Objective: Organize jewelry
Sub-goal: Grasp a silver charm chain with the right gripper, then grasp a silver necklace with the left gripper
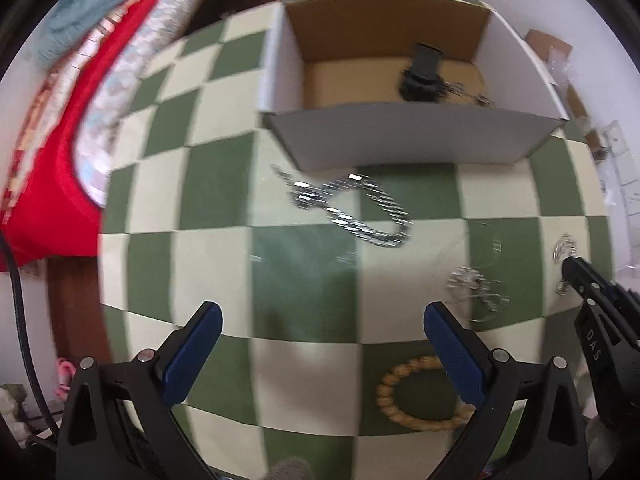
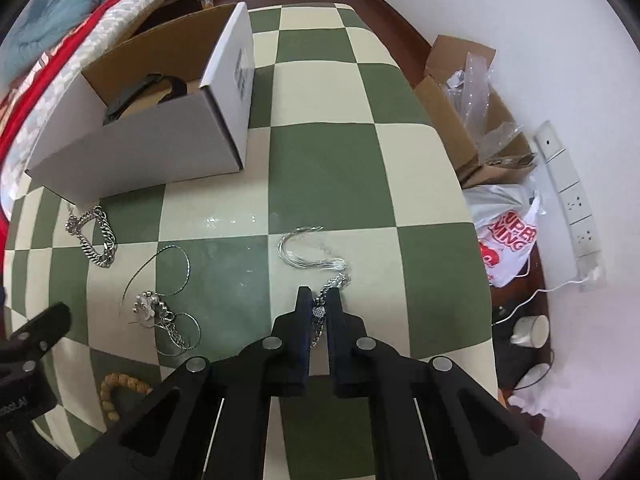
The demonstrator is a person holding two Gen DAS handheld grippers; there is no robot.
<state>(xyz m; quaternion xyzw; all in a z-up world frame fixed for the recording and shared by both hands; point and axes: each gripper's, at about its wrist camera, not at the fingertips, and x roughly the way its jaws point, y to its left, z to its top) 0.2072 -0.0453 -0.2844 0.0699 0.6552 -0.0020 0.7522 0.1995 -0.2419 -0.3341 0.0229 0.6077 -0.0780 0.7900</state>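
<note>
A green-and-cream checkered cloth surface (image 2: 332, 160) spreads out ahead of both grippers. Far beyond the fingertips stands an open white cardboard box with a brown inside (image 2: 160, 148), holding a black strap-like item (image 2: 140, 88); in the left wrist view the same box (image 1: 400, 148) sits straight ahead.

The left gripper (image 1: 322, 316) hovers over the cloth with its 2 blue-padded fingers (image 1: 192, 352) spread wide and nothing between them. Ahead of its fingertips, just short of the box, lies a chunky silver curb-link chain (image 1: 352, 208). Beside its right finger lies a round bracelet of tan wooden beads (image 1: 412, 392), partly hidden by that finger.

The right gripper (image 2: 319, 300) has its 2 black fingers (image 2: 303, 312) nearly together, clenched on a silver multi-strand necklace with a small mesh bead (image 2: 318, 312); its thin strands (image 2: 304, 252) curl away on the cloth just ahead of the fingertips. Left of those fingers lies a tangle of thin silver wire hoops and flower charms (image 2: 160, 304), and farther left the curb-link chain (image 2: 94, 236).
</note>
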